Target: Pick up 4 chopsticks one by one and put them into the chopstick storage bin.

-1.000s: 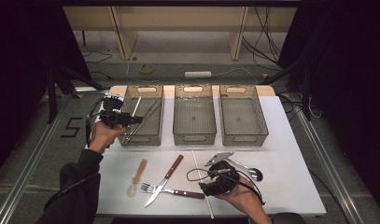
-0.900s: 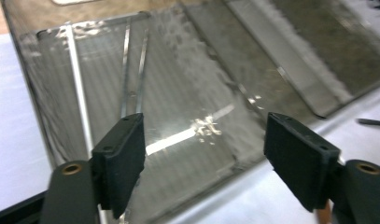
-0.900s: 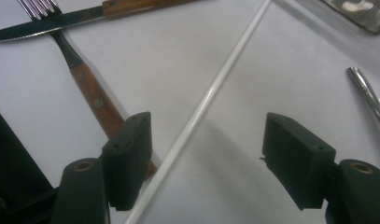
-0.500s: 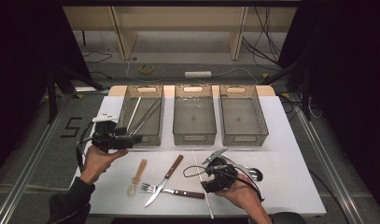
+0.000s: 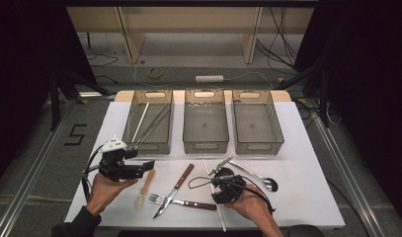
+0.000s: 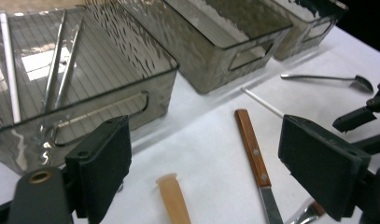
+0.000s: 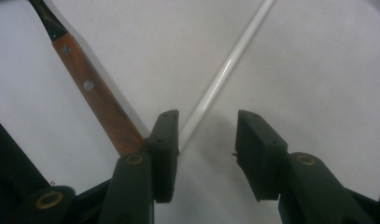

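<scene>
My left gripper (image 5: 150, 165) hovers open over the table's left side, and its jaws have just been opening. In the left gripper view its jaws (image 6: 213, 163) stand wide apart above a beige handle (image 6: 173, 200), beside a wooden-handled knife (image 6: 253, 149). My right gripper (image 5: 217, 177) is low over a thin white stick (image 5: 221, 217). Its jaws (image 7: 207, 149) have just been closing and straddle the white stick (image 7: 225, 70). A gap remains at the right pad (image 7: 253, 149). A wooden-handled fork (image 7: 96, 100) lies just to the left.
Three clear bins stand in a row at the back: the left bin (image 5: 154, 147) holds several long sticks, while the middle bin (image 5: 206, 145) and right bin (image 5: 260, 146) hold nothing. A metal spoon (image 5: 258, 177) lies right of my right hand.
My left hand has come away from the left bin toward the near side, down to the beige-handled utensil, its jaws wider. The right hand has stayed put.
</scene>
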Motion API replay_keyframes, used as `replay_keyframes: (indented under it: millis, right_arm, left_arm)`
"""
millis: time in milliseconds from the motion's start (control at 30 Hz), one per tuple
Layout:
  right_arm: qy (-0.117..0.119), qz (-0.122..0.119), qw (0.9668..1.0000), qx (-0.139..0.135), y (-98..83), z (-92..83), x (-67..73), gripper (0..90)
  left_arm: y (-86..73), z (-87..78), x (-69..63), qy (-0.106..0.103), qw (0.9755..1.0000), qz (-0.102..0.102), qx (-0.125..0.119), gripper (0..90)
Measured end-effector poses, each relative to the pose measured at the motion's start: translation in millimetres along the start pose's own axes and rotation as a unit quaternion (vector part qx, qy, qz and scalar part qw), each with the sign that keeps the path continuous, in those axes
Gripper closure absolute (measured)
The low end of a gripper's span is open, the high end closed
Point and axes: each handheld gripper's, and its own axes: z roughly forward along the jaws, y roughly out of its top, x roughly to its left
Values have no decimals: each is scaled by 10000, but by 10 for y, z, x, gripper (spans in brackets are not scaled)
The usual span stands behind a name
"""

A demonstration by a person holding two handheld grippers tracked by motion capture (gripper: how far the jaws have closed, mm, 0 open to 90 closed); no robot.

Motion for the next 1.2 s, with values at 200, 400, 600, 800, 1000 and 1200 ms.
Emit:
replay_keyframes:
  millis: [200,400,600,800,1000,1200]
  right_arm:
    - [83,21,10000,43,7,8,7,657]
    - [117,77,9998,103,13,30,29,684]
    - [162,107,9997,152,21,57,47,690]
    - [44,31,9997,258,32,100,76,713]
    - [3,4,9997,256,32,99,73,734]
    - [-100,17,9996,282,17,97,41,798]
  left_arm:
    - [-82,-19,-41,42,10000,21,77,167]
    - [-99,-30,-87,47,9999,108,104,165]
    - [-104,-22,-114,51,9997,172,142,165]
    - [-109,-18,-142,19,9997,212,151,164]
    - [-108,-34,-152,-5,9996,243,126,165]
    - [-109,-28,-174,-25,9995,279,138,165]
